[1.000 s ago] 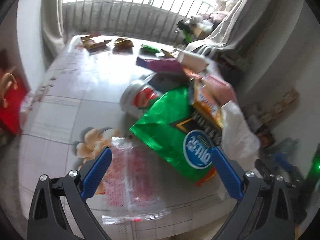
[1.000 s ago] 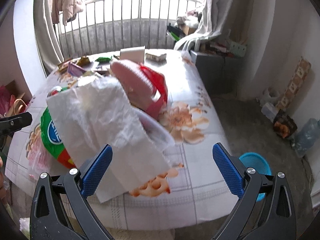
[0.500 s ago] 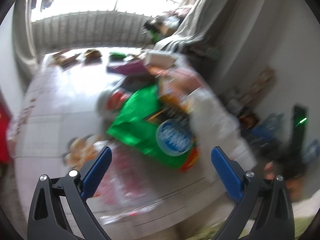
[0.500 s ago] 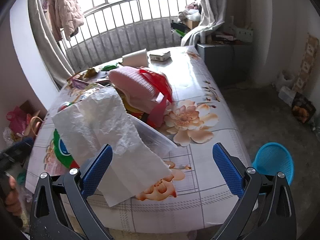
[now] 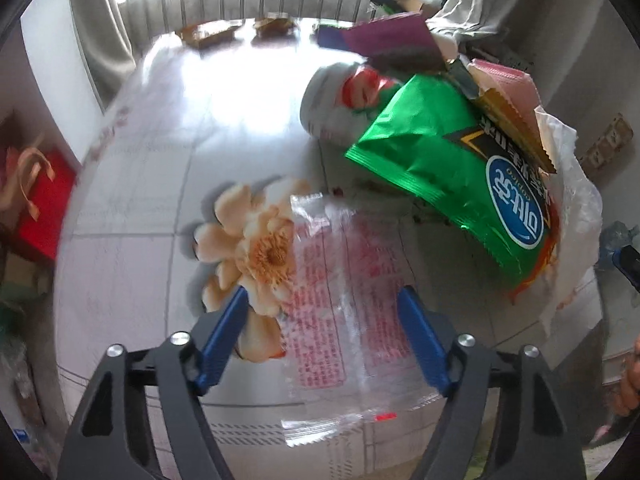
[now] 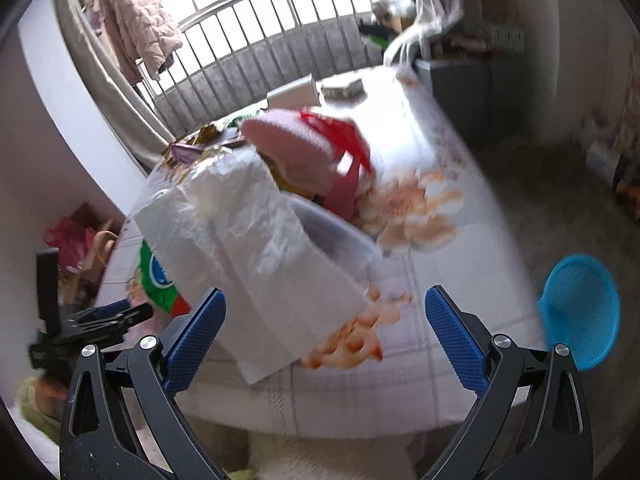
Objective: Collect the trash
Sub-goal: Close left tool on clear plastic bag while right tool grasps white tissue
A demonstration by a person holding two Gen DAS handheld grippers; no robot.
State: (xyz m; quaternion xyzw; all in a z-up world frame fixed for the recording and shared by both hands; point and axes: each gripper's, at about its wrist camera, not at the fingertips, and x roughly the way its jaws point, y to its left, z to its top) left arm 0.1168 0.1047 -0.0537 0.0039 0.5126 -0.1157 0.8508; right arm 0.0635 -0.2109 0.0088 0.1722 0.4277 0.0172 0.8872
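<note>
A clear plastic wrapper with red print [image 5: 340, 288] lies flat on the flowered tablecloth [image 5: 160, 200] near the table's front edge. My left gripper [image 5: 324, 300] hangs low over it, its jaws closing with the wrapper between them, the pads clear of it. A clear bin [image 6: 340, 236] overflows with a green snack bag [image 5: 452, 160], a white plastic bag [image 6: 256, 256], and pink and red packaging [image 6: 304, 152]. My right gripper [image 6: 324, 308] stands open in front of the white bag, nothing between its fingers. In the right wrist view my left gripper [image 6: 100, 316] shows at the left.
A white can with a red label [image 5: 340, 100] lies beside the green bag. Purple and gold wrappers [image 5: 392, 38] sit at the table's far side by the railing. A blue basket [image 6: 580, 312] stands on the floor at right. A red bag [image 5: 40, 200] lies left of the table.
My left gripper sank toward the clear wrapper and its jaws narrowed around it. The right wrist view rolled and shifted slightly; the right jaws stayed wide.
</note>
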